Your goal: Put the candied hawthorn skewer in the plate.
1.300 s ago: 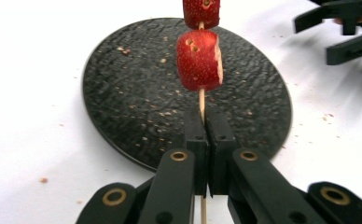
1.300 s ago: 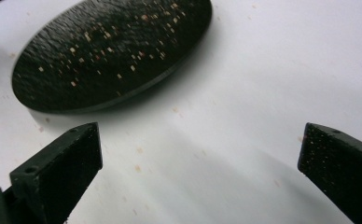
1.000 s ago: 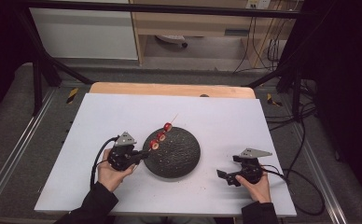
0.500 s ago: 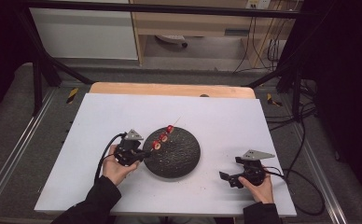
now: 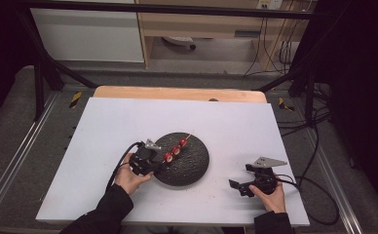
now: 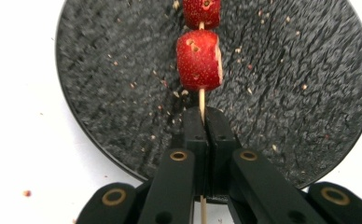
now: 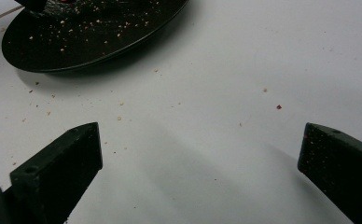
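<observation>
A thin wooden skewer [image 6: 201, 100] carries red strawberry pieces [image 6: 199, 59], three of them [image 5: 176, 150] in the high view. My left gripper [image 6: 202, 116] is shut on the skewer's bare end, and the fruit hangs over the dark round plate [image 6: 300, 93]. In the high view this left gripper [image 5: 159, 163] sits at the left rim of the plate [image 5: 194, 168]. My right gripper [image 5: 239, 185] rests near the table's front right, its jaws wide apart with nothing between them. In the right gripper view the right gripper [image 7: 200, 149] faces bare tabletop, with the plate [image 7: 76, 42] farther off.
Crumbs and red specks [image 7: 278, 107] lie scattered on the white tabletop [image 5: 104, 126] and on the plate. A wooden strip [image 5: 177, 92] runs along the table's far edge. Cables [image 5: 318, 195] trail off the right side.
My left gripper has carried the skewer to the right and lower, further over the plate. The right gripper has stayed in place.
</observation>
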The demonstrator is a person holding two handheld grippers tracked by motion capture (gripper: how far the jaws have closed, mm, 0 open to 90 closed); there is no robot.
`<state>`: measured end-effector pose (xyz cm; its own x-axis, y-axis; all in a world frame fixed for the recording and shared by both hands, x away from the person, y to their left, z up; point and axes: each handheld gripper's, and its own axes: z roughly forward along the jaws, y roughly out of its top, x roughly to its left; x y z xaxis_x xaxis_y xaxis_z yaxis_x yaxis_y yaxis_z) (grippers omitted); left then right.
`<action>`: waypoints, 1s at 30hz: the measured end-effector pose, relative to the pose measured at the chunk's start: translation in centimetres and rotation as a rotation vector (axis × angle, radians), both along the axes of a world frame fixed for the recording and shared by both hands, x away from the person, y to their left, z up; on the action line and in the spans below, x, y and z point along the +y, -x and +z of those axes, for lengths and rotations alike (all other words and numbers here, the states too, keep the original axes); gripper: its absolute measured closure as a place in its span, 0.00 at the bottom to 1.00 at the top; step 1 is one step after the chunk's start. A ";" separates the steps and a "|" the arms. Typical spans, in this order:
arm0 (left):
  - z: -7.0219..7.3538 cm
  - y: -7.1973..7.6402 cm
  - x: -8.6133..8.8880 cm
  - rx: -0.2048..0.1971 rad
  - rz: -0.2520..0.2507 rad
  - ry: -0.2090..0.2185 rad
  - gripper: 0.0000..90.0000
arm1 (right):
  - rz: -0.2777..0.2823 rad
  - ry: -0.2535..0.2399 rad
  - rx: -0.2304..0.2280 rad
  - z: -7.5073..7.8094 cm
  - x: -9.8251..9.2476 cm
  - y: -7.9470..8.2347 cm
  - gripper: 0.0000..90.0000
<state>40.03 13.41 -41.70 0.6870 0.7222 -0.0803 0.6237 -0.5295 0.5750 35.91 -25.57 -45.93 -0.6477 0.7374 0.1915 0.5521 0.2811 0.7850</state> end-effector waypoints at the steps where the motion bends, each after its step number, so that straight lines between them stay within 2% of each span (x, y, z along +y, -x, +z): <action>1: 0.0 0.0 -0.1 0.004 0.000 -0.005 0.98 | -0.002 0.000 0.002 0.0 0.0 0.0 0.01; 10: -0.2 -0.3 -0.4 0.021 0.008 -0.009 0.98 | 0.001 -0.002 0.001 -0.1 0.1 0.0 0.01; 19: -0.4 -0.3 -0.4 0.010 0.002 -0.003 0.97 | 0.000 0.000 -0.001 0.0 0.0 0.0 0.01; 23: 0.1 -0.1 0.1 -0.022 -0.013 0.024 0.88 | -0.002 -0.002 0.001 0.0 0.0 0.1 0.01; 30: 0.9 0.7 1.4 -0.088 -0.056 0.063 0.59 | -0.005 -0.003 -0.004 0.0 0.0 0.1 0.01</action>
<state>39.29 14.78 -40.83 0.7325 0.6779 -0.0625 0.5402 -0.5228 0.6594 35.85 -25.56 -45.92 -0.6449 0.7400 0.1910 0.5505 0.2764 0.7878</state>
